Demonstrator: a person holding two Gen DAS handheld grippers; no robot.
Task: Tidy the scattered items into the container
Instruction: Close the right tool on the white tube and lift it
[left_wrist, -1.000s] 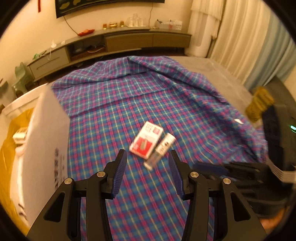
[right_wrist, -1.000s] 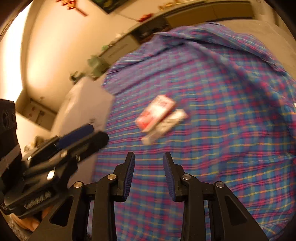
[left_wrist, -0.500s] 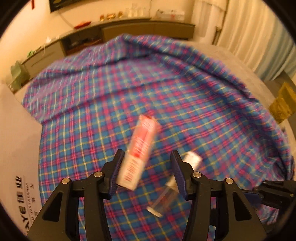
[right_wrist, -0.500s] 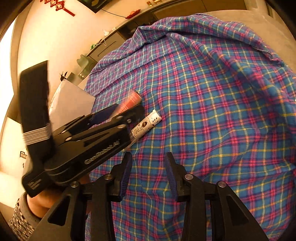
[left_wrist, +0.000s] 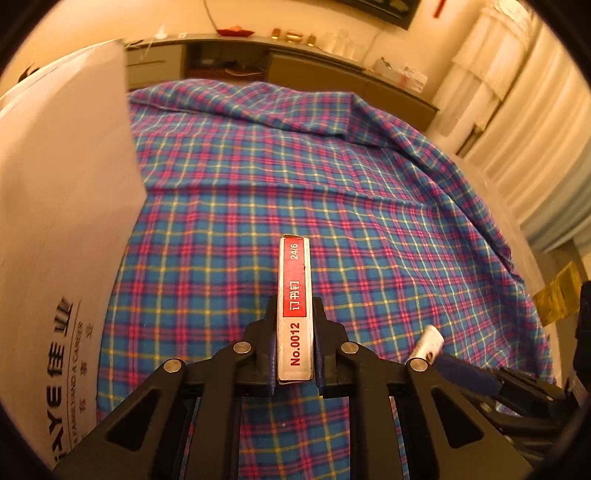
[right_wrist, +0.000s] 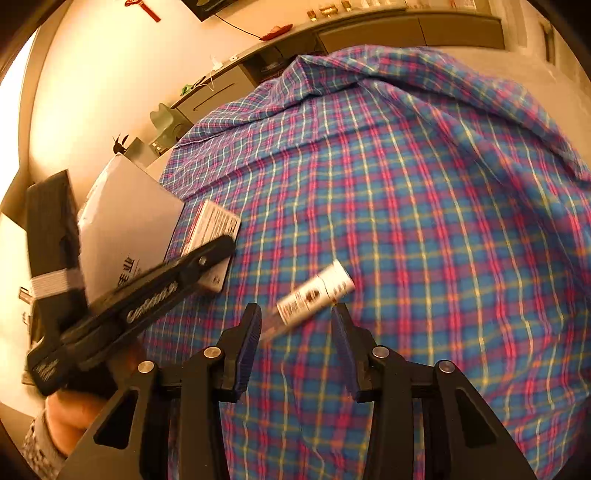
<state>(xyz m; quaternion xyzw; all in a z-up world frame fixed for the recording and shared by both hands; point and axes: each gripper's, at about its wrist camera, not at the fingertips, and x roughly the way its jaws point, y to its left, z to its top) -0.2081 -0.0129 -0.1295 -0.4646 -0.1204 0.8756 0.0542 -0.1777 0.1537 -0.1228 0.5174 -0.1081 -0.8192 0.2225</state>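
The left gripper (left_wrist: 294, 334) is clamped on a staple box (left_wrist: 294, 310), held on edge above the plaid cloth (left_wrist: 369, 221) — the cardboard box (left_wrist: 62, 221) just to its left. The right gripper (right_wrist: 295, 347) is spread wide — a small tube (right_wrist: 314, 293) lies just ahead between its fingers.

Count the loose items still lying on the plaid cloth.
1. Only the small tube lies on the plaid cloth, just ahead of the open right claw. The staple box is clamped in the left claw. Folds could hide others.
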